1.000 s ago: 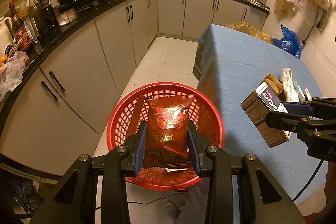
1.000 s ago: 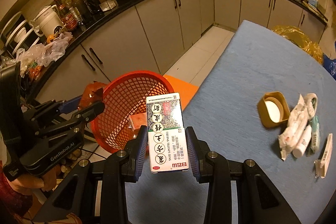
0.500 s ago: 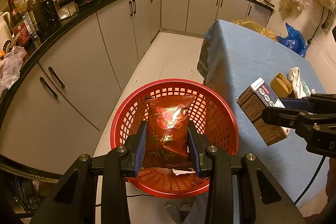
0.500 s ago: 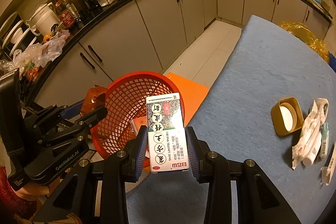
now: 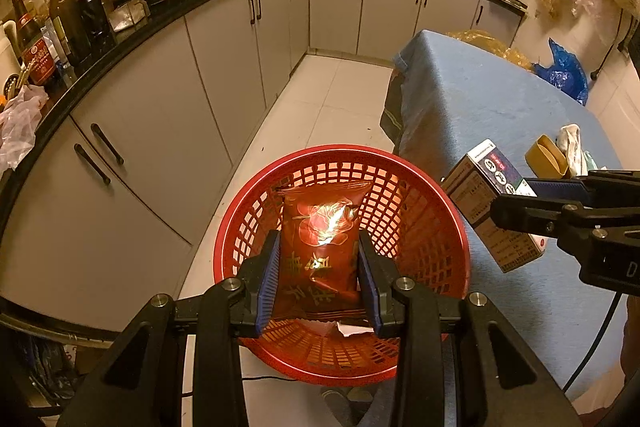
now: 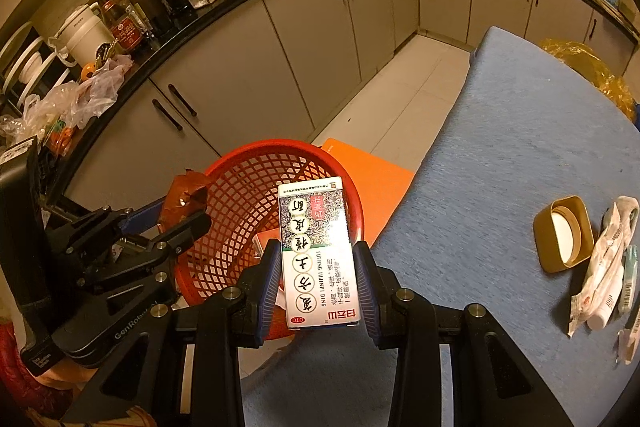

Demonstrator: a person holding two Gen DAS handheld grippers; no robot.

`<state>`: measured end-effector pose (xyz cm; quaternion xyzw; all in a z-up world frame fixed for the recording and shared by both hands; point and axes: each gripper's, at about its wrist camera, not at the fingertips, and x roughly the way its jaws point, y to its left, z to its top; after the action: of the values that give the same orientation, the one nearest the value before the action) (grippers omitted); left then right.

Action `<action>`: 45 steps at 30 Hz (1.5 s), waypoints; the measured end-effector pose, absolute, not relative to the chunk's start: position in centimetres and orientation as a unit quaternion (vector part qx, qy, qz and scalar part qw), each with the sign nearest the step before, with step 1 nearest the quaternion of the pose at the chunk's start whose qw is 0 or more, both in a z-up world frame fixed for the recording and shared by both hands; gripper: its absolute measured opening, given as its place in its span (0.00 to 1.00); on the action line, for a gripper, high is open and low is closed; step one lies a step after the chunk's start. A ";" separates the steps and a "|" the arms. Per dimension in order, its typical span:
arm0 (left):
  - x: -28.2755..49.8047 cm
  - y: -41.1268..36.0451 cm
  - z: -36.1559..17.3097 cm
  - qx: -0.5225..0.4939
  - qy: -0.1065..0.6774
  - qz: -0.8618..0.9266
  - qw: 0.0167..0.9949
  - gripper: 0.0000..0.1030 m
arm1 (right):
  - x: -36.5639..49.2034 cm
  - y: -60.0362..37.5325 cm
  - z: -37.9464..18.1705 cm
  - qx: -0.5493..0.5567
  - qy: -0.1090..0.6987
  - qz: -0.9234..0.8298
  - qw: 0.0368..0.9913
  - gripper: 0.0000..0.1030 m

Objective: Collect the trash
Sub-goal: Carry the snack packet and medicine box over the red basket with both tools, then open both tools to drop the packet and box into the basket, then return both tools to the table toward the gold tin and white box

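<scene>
My left gripper (image 5: 318, 267) is shut on a red snack packet (image 5: 320, 243) and holds it over the red mesh basket (image 5: 432, 211), which stands on the floor beside the blue table. My right gripper (image 6: 316, 275) is shut on a white medicine box (image 6: 316, 259) printed with Chinese characters, held at the table's edge next to the basket (image 6: 240, 203). The box also shows in the left wrist view (image 5: 488, 203), at the basket's right rim. A scrap of white paper (image 5: 352, 329) lies in the basket.
On the blue table (image 6: 520, 147) lie a gold square lid (image 6: 564, 235), crumpled wrappers and a small tube (image 6: 604, 267). An orange stool (image 6: 372, 183) stands behind the basket. Grey cabinets (image 5: 224, 67) under a cluttered black counter line the left. A yellow bag (image 6: 584, 63) sits at the table's far end.
Both grippers have moved closer over the basket, each still holding its item. The medicine box has come nearer to the basket's rim.
</scene>
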<state>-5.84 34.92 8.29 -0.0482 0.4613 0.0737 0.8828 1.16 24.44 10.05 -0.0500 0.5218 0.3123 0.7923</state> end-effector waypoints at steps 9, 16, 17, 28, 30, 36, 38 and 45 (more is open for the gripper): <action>-5.6 35.2 8.2 -0.049 0.463 0.075 0.882 0.34 | 1.5 24.7 9.7 -0.046 0.526 0.313 0.790 0.38; -5.6 35.4 7.8 -0.050 0.465 0.073 0.881 0.34 | 1.9 25.2 9.4 -0.045 0.528 0.314 0.787 0.38; -5.5 35.5 7.7 -0.050 0.465 0.073 0.881 0.34 | 2.0 25.3 9.4 -0.045 0.529 0.314 0.787 0.38; -5.7 35.8 7.9 -0.057 0.456 0.070 0.886 0.50 | 2.4 25.8 9.9 -0.045 0.519 0.322 0.791 0.45; -5.8 35.8 8.2 -0.054 0.452 0.071 0.888 0.52 | 2.5 25.6 10.1 -0.035 0.518 0.322 0.791 0.45; -6.1 35.6 8.8 -0.055 0.446 0.075 0.890 0.52 | 2.2 24.1 10.9 -0.018 0.514 0.313 0.798 0.45; -6.3 35.4 9.0 -0.054 0.444 0.076 0.891 0.52 | 2.0 23.4 11.2 -0.012 0.513 0.309 0.801 0.45; -6.4 34.4 9.4 -0.050 0.442 0.076 0.892 0.52 | 1.1 21.4 11.8 -0.003 0.510 0.299 0.806 0.46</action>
<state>-6.40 34.41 9.43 -0.0499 0.4421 0.0760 0.8923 1.08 21.40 11.78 -0.0027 0.5104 0.2987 0.8064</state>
